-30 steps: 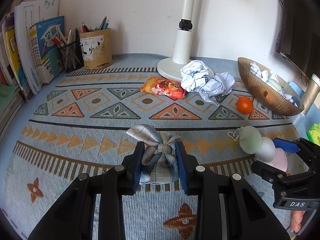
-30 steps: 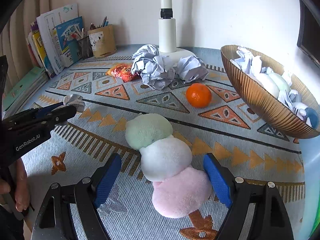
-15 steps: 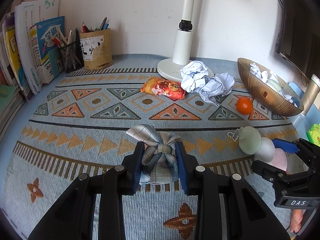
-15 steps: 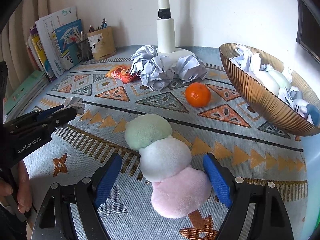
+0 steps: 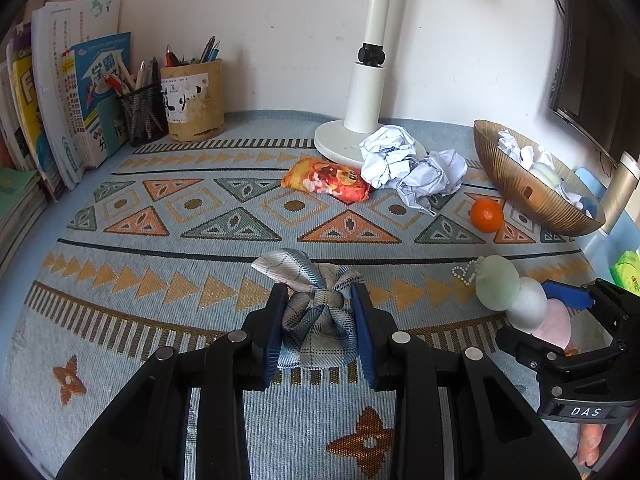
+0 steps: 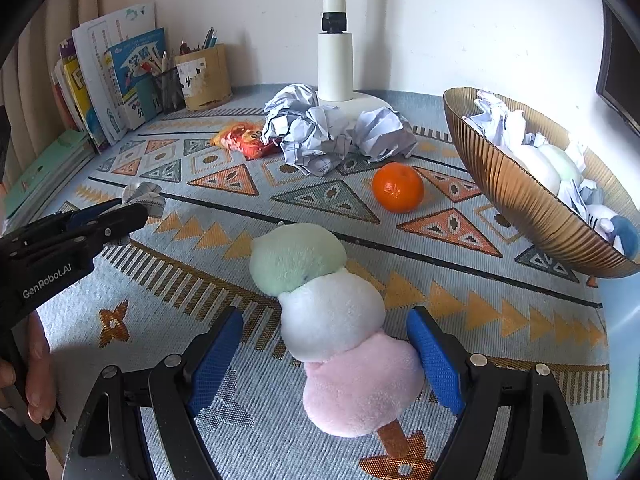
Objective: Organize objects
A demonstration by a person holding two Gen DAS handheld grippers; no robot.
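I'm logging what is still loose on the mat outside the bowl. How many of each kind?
Crumpled paper balls: 2
Orange: 1
Snack packet: 1
Plaid cloth bow: 1
Plush dango skewer: 1
Total: 6

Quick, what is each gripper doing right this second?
Left gripper: shut on the plaid bow, on the mat.
Right gripper: open, its fingers either side of the plush dango skewer, not touching it.

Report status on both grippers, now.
Left gripper shut on plaid bow. Right gripper open, straddling plush dango skewer on the mat, not gripping. Nothing between the fingers and the plush.
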